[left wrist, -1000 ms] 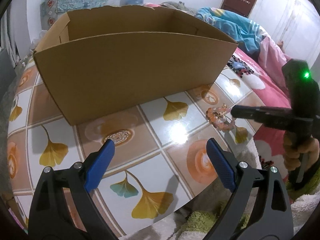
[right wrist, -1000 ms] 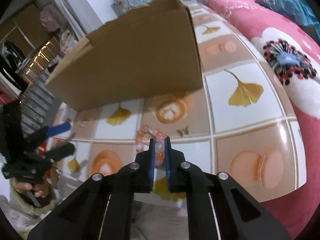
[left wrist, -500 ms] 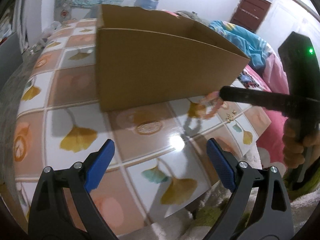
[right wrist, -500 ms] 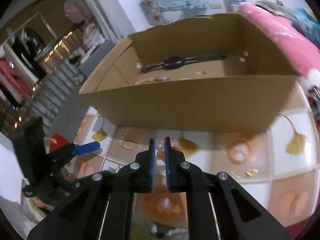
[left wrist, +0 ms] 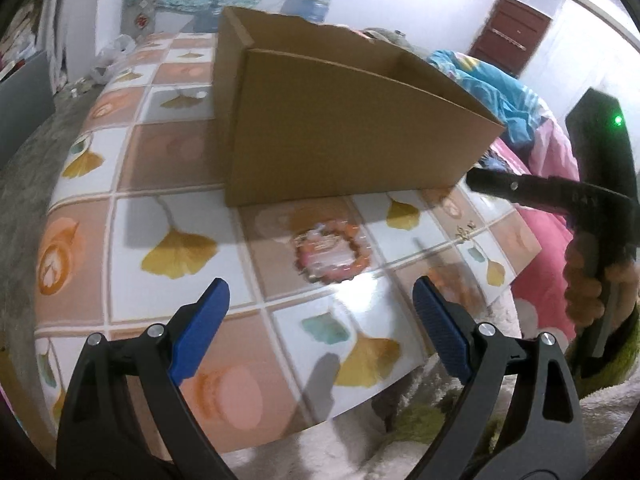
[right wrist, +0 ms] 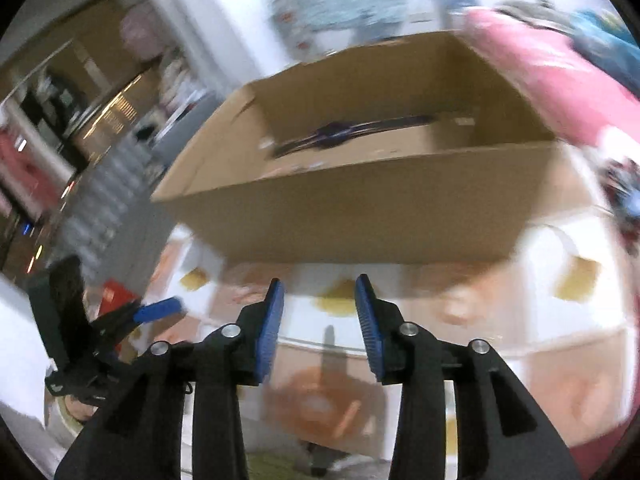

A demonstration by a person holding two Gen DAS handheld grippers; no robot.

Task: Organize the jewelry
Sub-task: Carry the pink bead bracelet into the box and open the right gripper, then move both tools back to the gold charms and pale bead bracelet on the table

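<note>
A pink and orange bead bracelet (left wrist: 332,254) shows blurred on the tiled table (left wrist: 184,184), just in front of the open cardboard box (left wrist: 344,144). My left gripper (left wrist: 320,292) hangs open above the table's near part, with the bracelet beyond its fingertips. In the right wrist view my right gripper (right wrist: 320,284) faces the box (right wrist: 360,216) with its jaws opening and nothing between them. A dark watch (right wrist: 340,134) lies inside the box. The right gripper (left wrist: 474,179) also shows by the box's right corner, held by a hand (left wrist: 584,280).
A small gold butterfly charm (left wrist: 464,232) lies on the table near its right edge. A pink flowered blanket (left wrist: 540,208) covers the bed to the right. A fluffy rug (left wrist: 420,412) lies below the table's front edge. The left gripper (right wrist: 156,312) shows at lower left.
The right gripper carried the bracelet up from the table toward the box, then its jaws parted and the bracelet left them. The left gripper shifted sideways along the table.
</note>
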